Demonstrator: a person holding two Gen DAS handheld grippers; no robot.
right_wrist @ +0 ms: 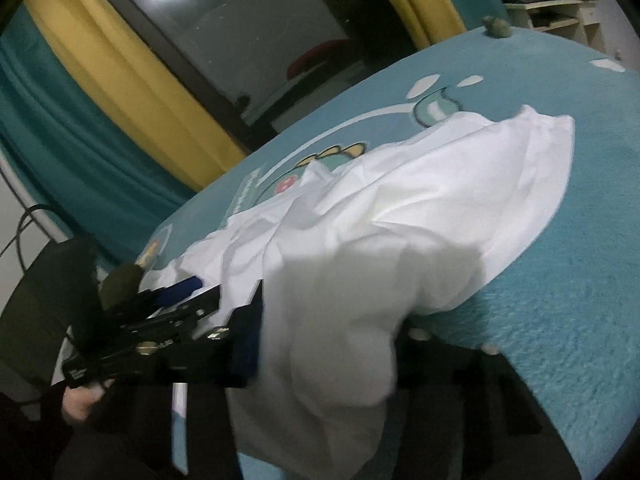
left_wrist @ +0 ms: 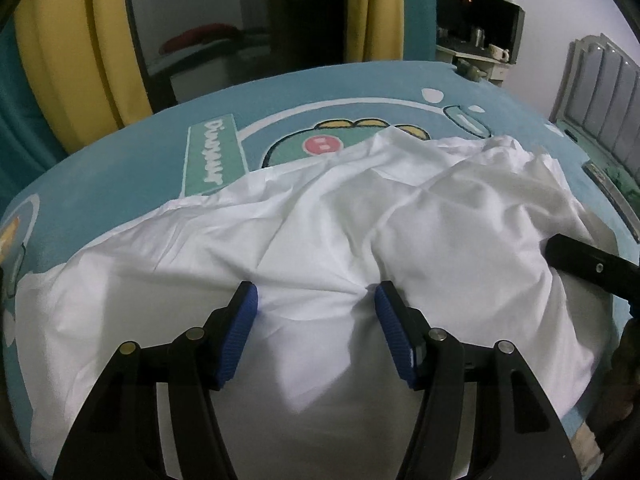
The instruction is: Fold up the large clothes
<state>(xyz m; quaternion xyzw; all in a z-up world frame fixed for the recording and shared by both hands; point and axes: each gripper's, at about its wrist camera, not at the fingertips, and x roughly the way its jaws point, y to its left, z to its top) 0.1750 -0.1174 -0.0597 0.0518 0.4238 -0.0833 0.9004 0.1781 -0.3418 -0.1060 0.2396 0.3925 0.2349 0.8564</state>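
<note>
Only legible text: "Dinosaur" in white letters on the green banner [left_wrist: 214,156] printed on the teal bed cover [left_wrist: 120,152], partly blurred, nothing else readable.

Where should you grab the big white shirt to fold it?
Probably the near hem of the rumpled white cloth garment, coming in from the bed's near edge. That edge lies loose and puckered between the left gripper's open jaws, easy to pinch.
</note>
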